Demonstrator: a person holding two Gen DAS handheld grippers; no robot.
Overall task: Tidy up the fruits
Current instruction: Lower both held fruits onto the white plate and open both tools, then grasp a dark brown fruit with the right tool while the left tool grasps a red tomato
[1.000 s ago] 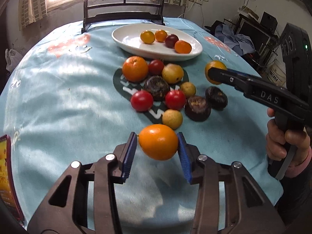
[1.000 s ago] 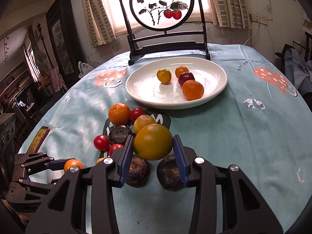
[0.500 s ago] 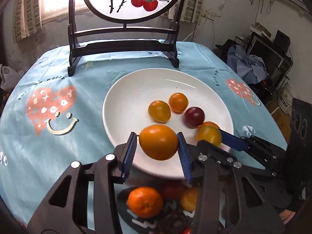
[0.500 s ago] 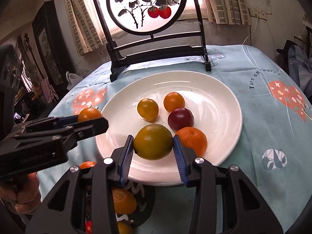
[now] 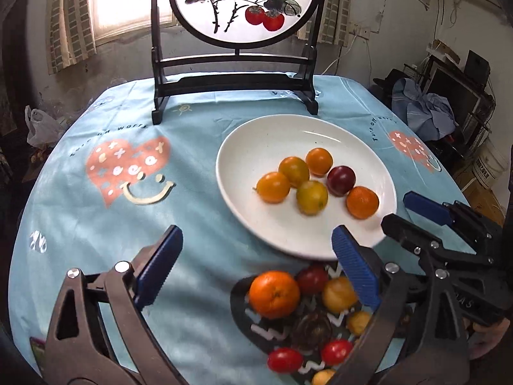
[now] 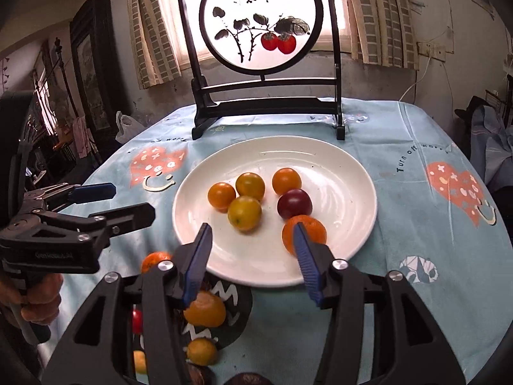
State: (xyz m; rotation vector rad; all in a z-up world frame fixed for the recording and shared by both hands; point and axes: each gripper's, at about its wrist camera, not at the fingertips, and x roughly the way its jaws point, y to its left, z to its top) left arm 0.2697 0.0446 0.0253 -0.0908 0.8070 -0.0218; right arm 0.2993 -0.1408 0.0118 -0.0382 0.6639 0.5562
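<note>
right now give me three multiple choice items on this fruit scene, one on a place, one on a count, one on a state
1. Where does the dark red fruit on the white plate lie?
A. beside the mandarin
B. off the plate, on the cloth
C. under the screen stand

2. How many fruits lie on the plate?
A. three
B. six
C. nine

3. What is between the jaws of the left gripper?
A. a tomato
B. a mandarin
C. nothing

Answers:
1 A, it sits on the plate just above the mandarin.
2 B, six fruits can be counted in both views.
3 C, the jaws are opening and only cloth and plate show between them.
</note>
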